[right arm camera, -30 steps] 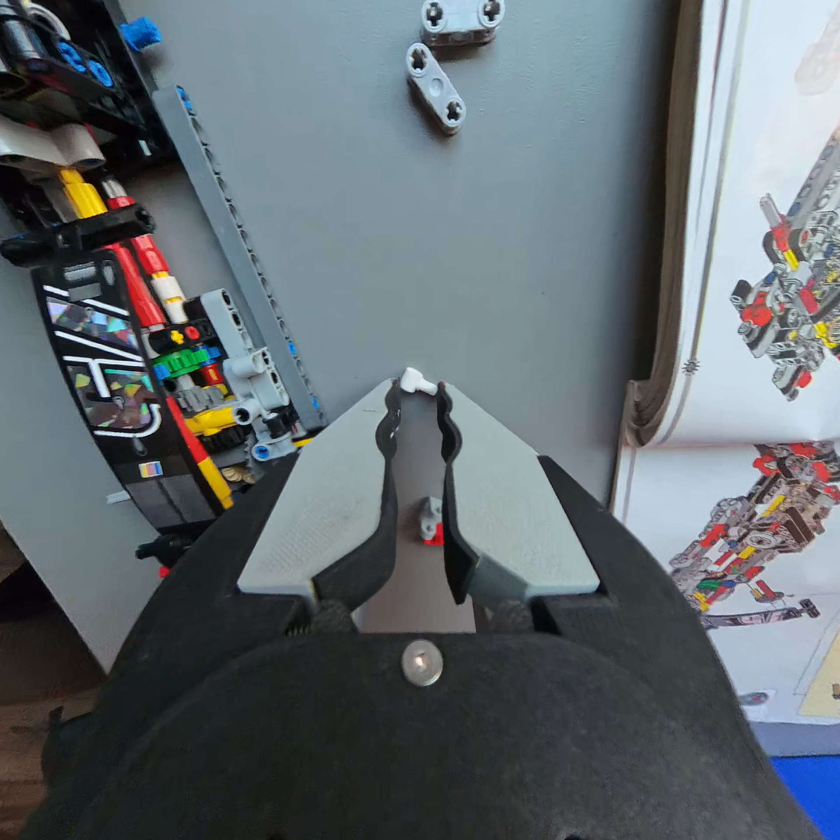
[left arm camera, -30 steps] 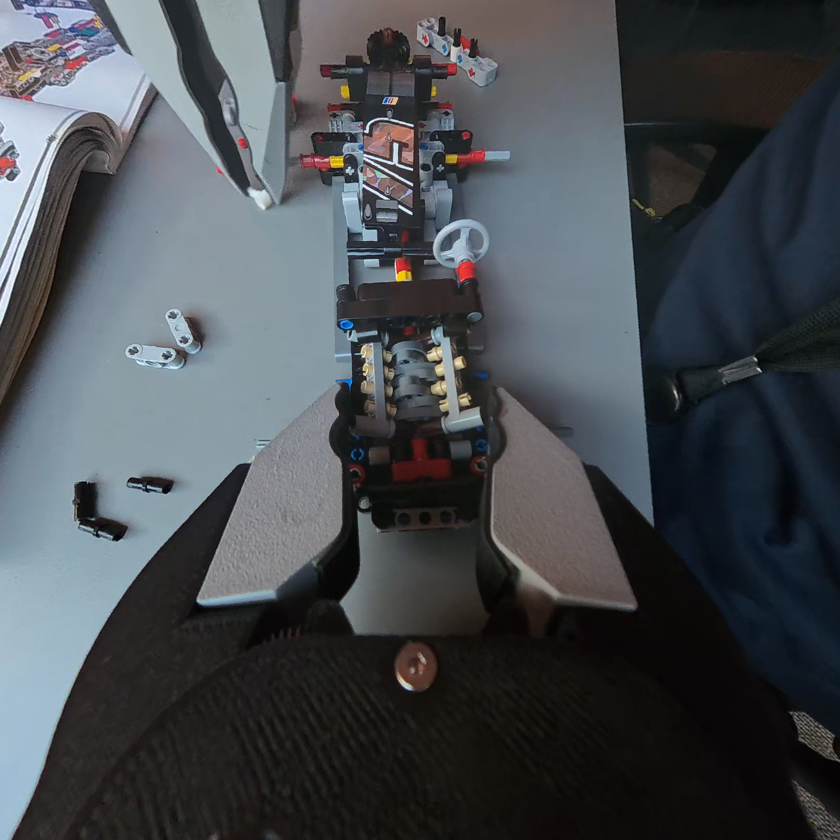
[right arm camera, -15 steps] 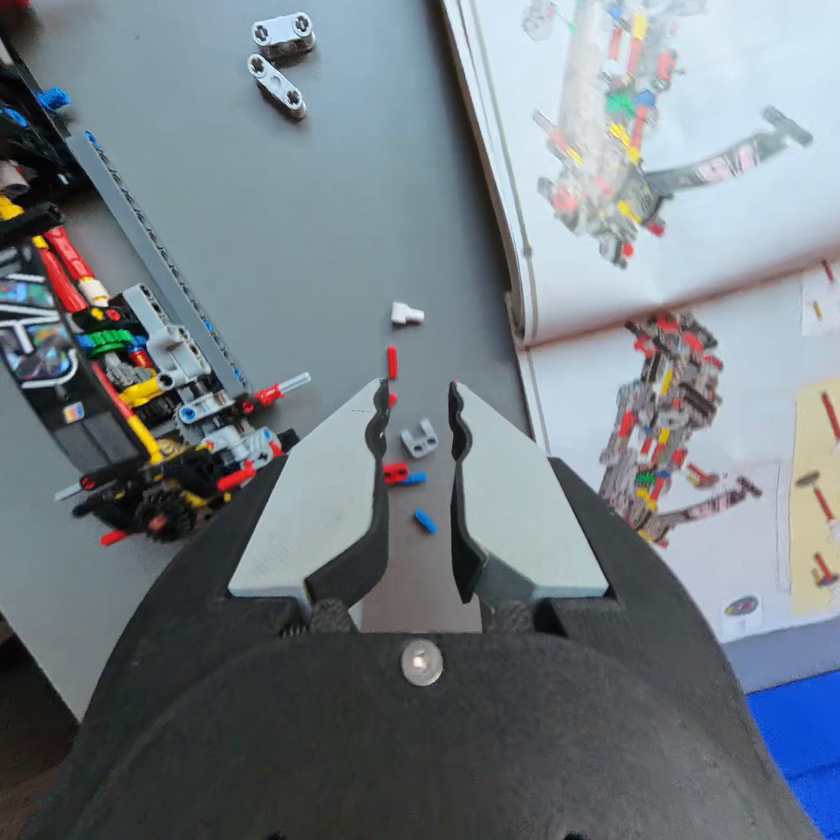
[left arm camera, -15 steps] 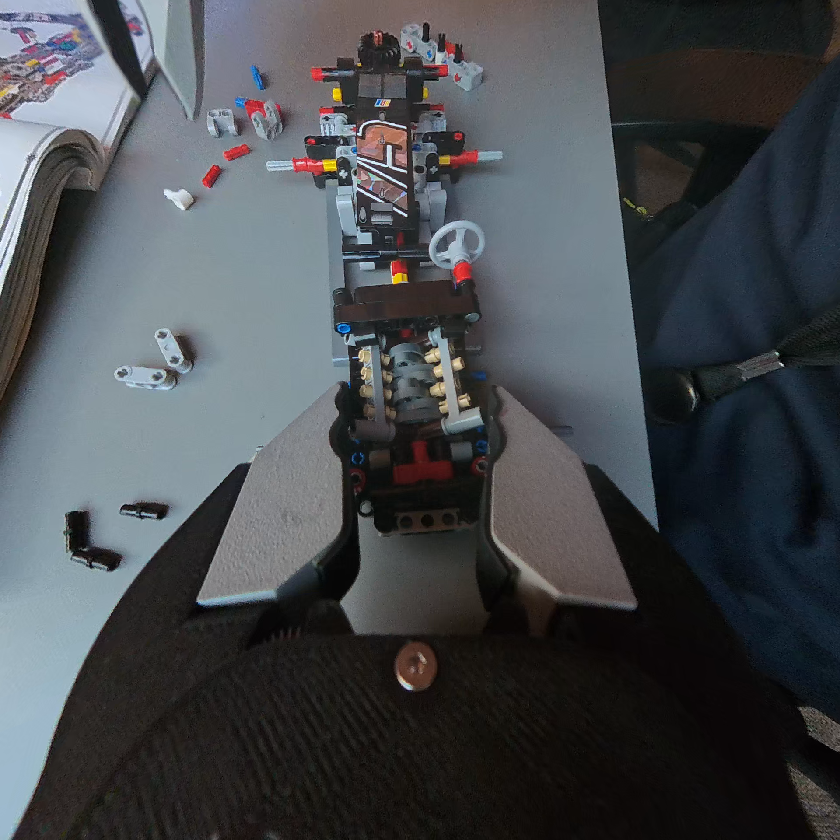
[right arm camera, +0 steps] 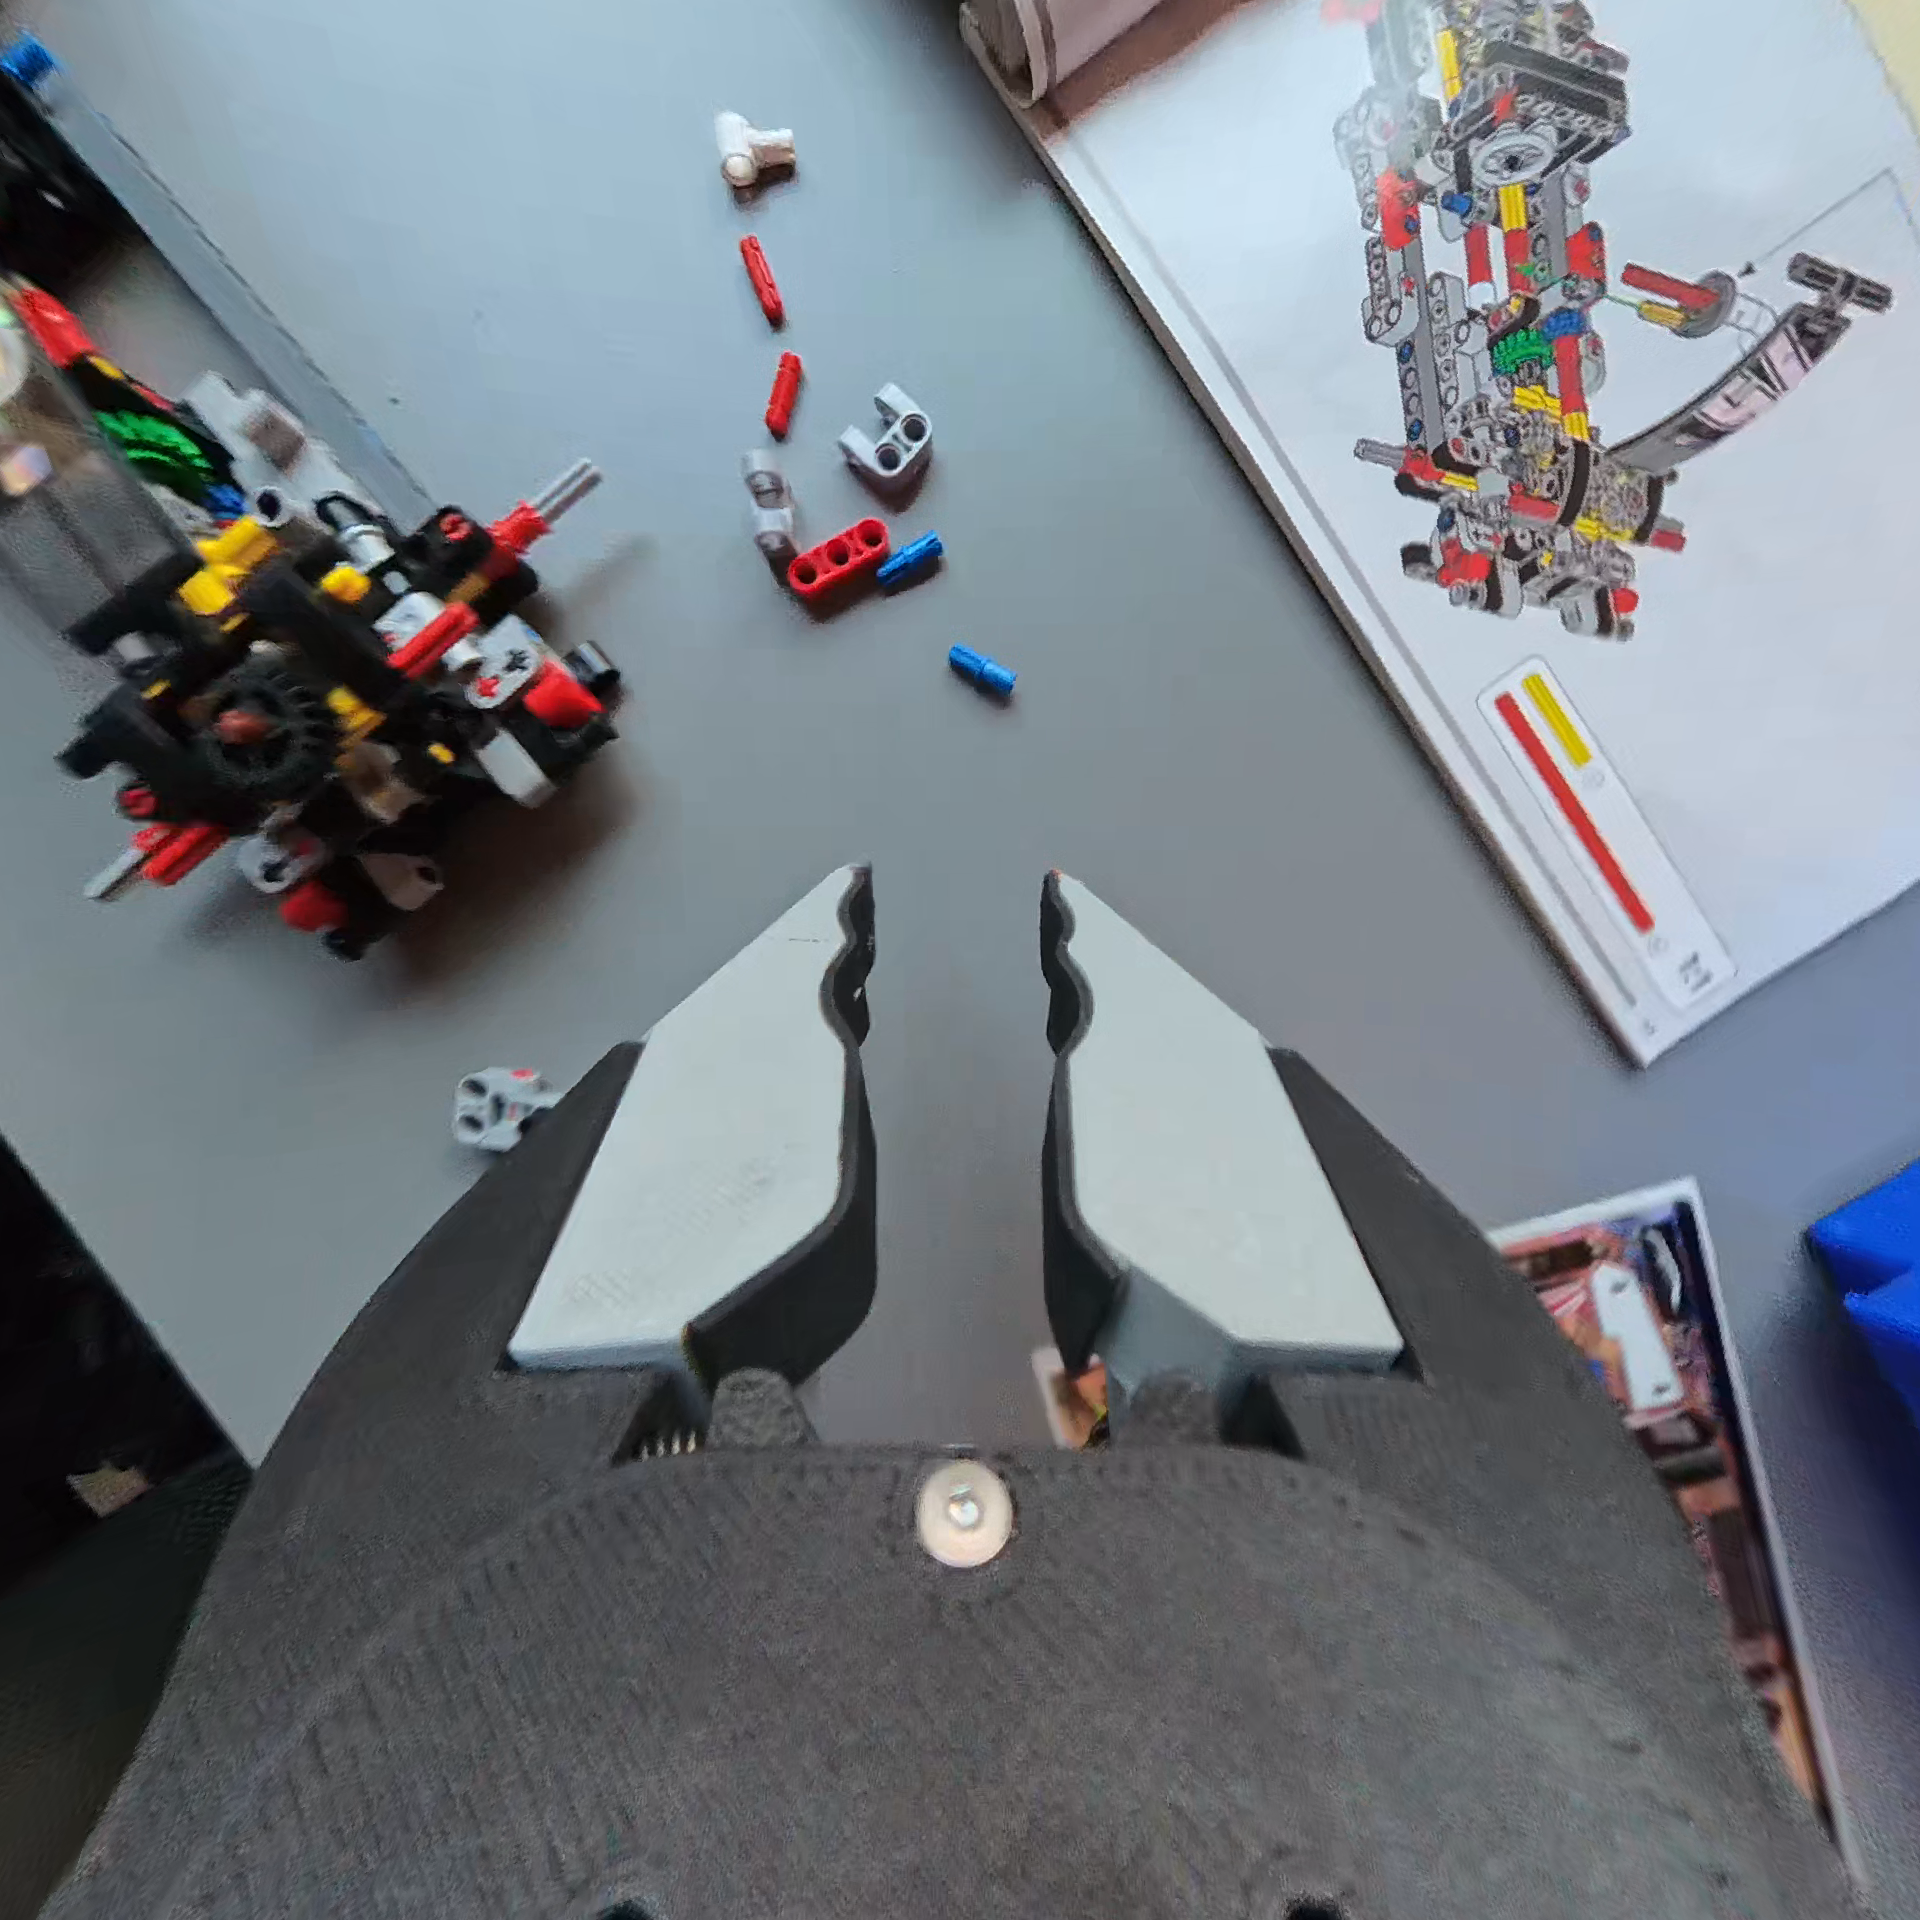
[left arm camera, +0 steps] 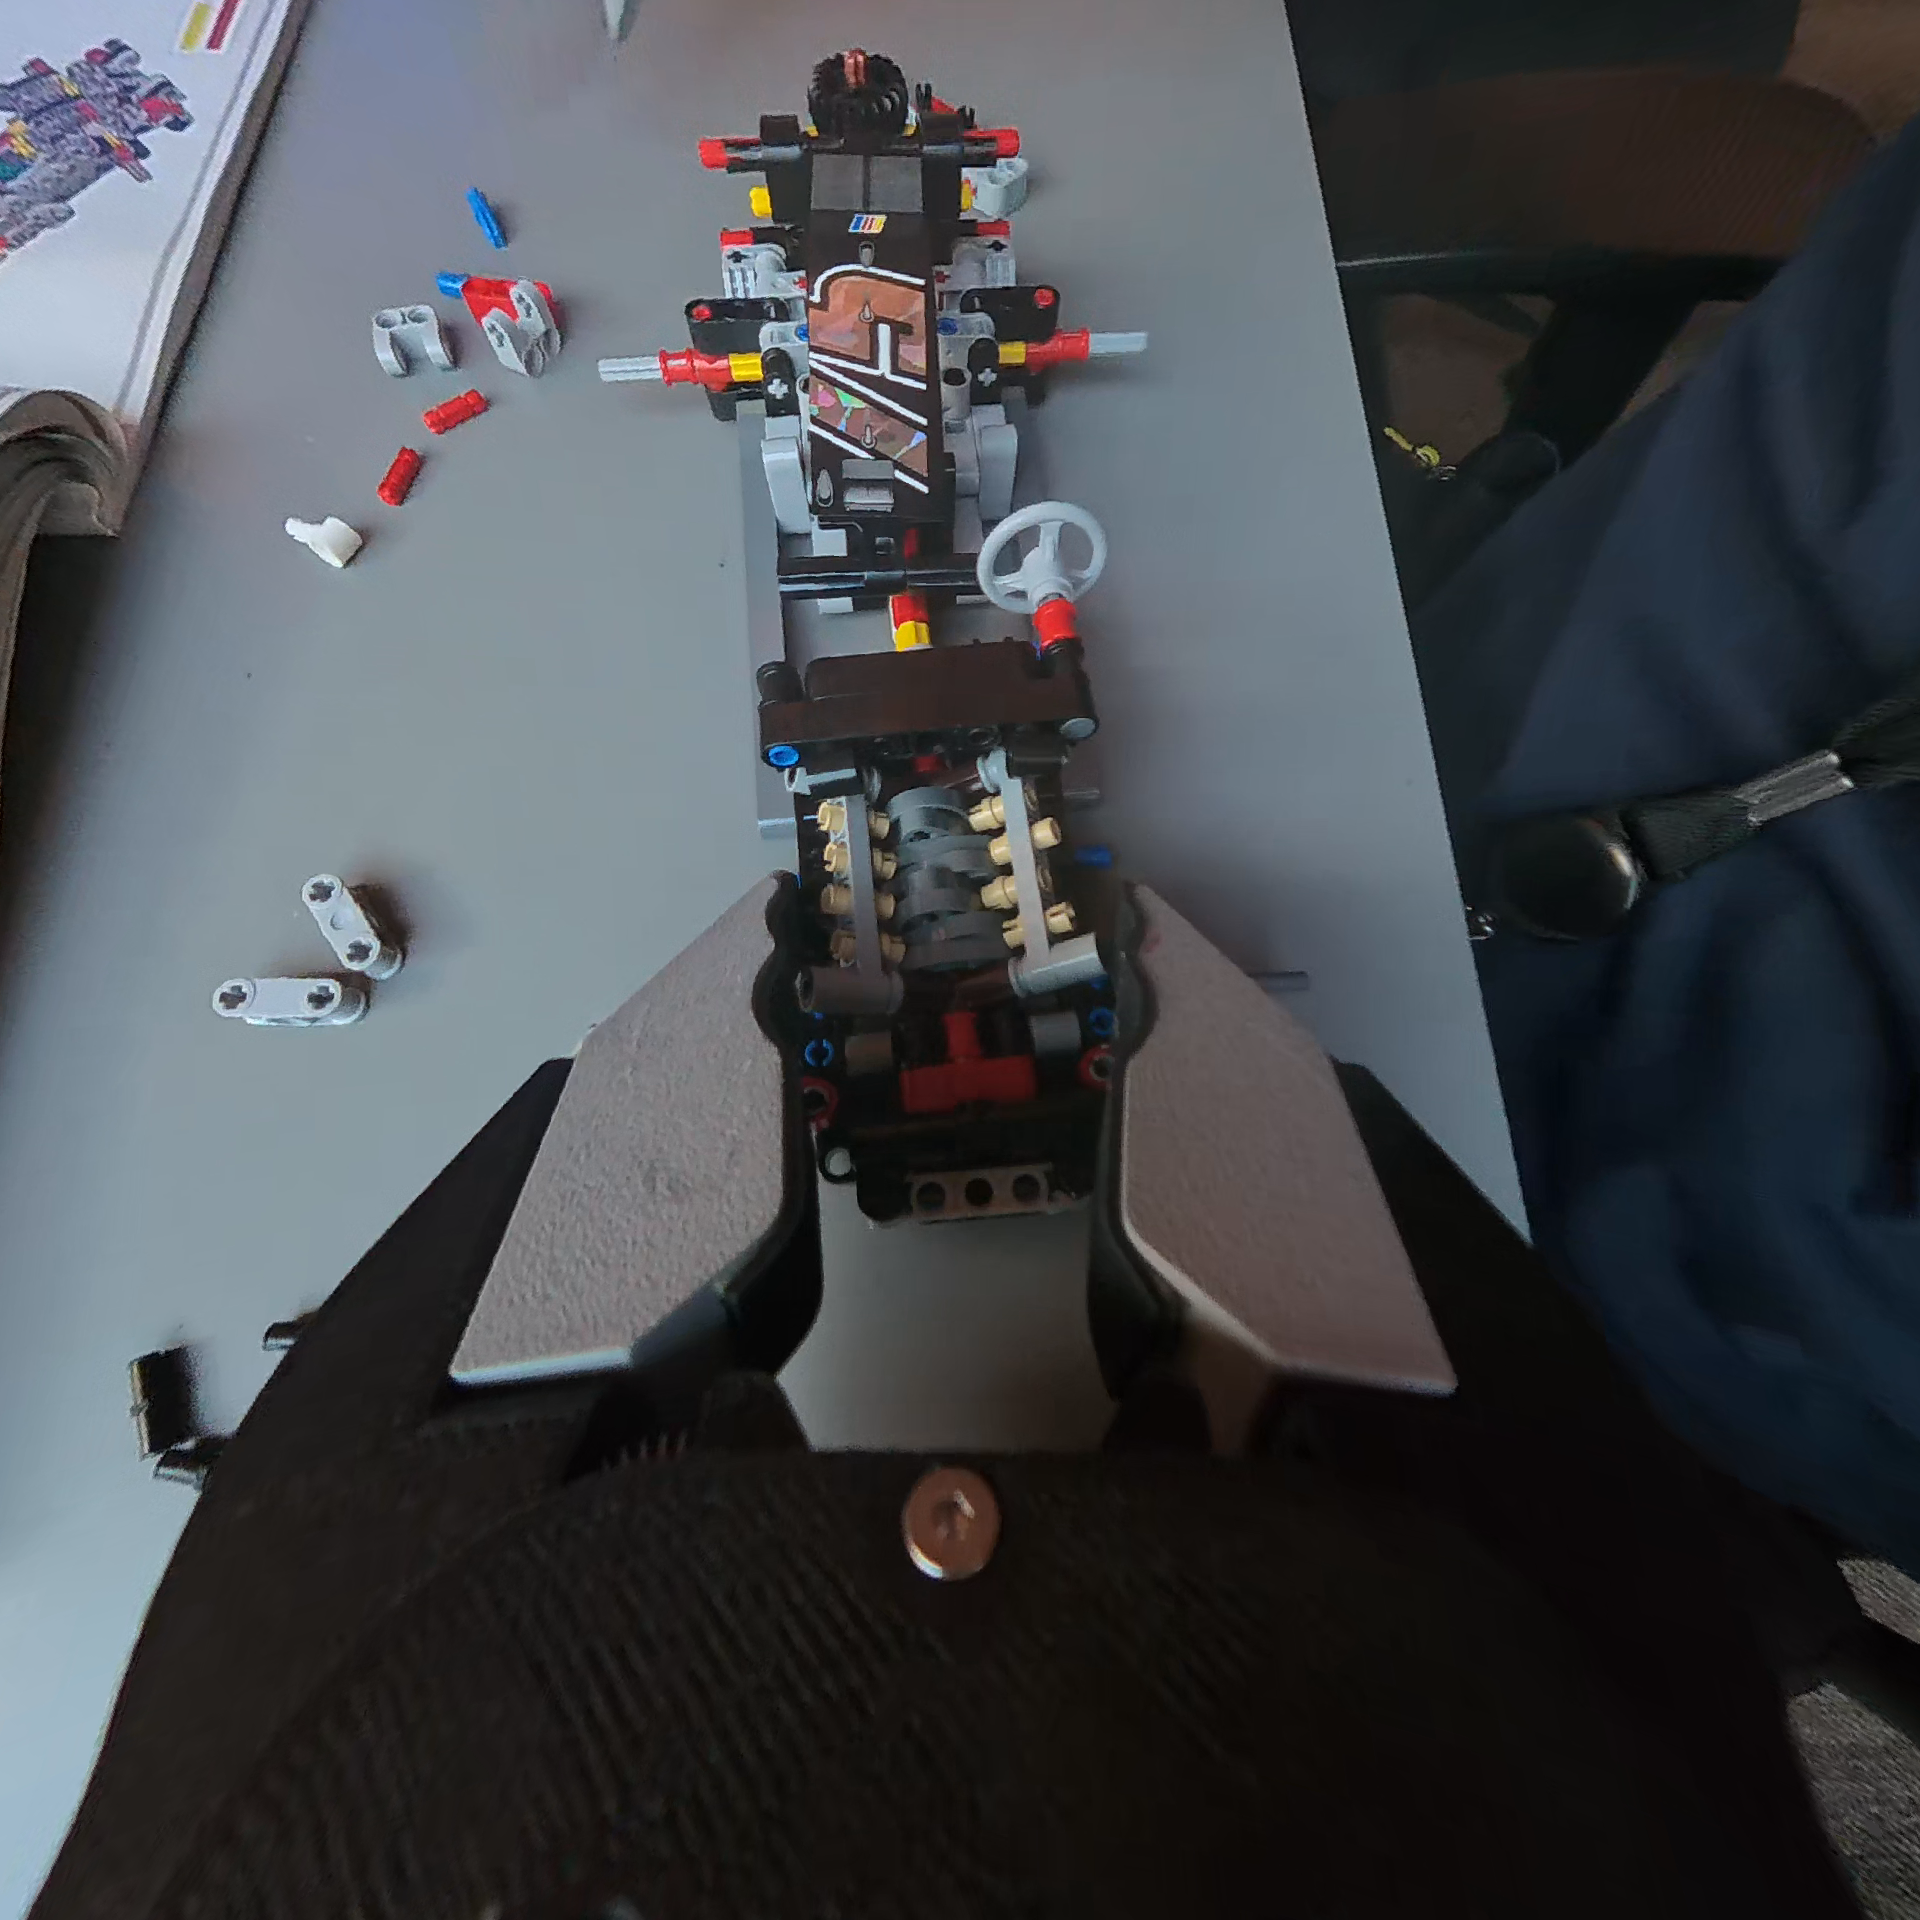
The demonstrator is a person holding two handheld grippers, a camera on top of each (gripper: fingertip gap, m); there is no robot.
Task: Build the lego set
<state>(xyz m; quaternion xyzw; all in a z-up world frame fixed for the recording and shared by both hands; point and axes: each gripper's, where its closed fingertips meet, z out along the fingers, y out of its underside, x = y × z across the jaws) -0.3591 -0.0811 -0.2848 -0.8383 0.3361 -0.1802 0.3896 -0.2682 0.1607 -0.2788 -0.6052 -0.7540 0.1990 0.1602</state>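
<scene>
A long lego car chassis (left arm camera: 914, 717) lies lengthwise on the grey table (left arm camera: 520, 727); it has a black patterned panel, a grey steering wheel and an engine block. My left gripper (left arm camera: 954, 894) is shut on its near end, with both pads pressing on the sides of the engine section. In the right wrist view the chassis's far end (right arm camera: 312, 675) lies at the left. My right gripper (right arm camera: 956, 883) is open and empty above bare table. A small white piece (right arm camera: 753, 151) lies on the table well ahead of it; it also shows in the left wrist view (left arm camera: 327, 540).
Loose parts lie ahead of the right gripper: a blue pin (right arm camera: 982, 668), a red beam (right arm camera: 836, 556), a grey connector (right arm camera: 888, 442), red pins (right arm camera: 783, 393). The open instruction book (right arm camera: 1558, 520) is at the right. Two grey links (left arm camera: 343, 920) lie left of the chassis. A person's dark clothing (left arm camera: 1714, 831) is past the table's right edge. Spacing between my two grippers at the tips: around 25 centimetres. The small white piece (right arm camera: 753, 151) is about equally far from each gripper, around 15 centimetres.
My right gripper held the white piece at its fingertips, opened, left it on the table and drew back. The left gripper kept its hold on the chassis.
</scene>
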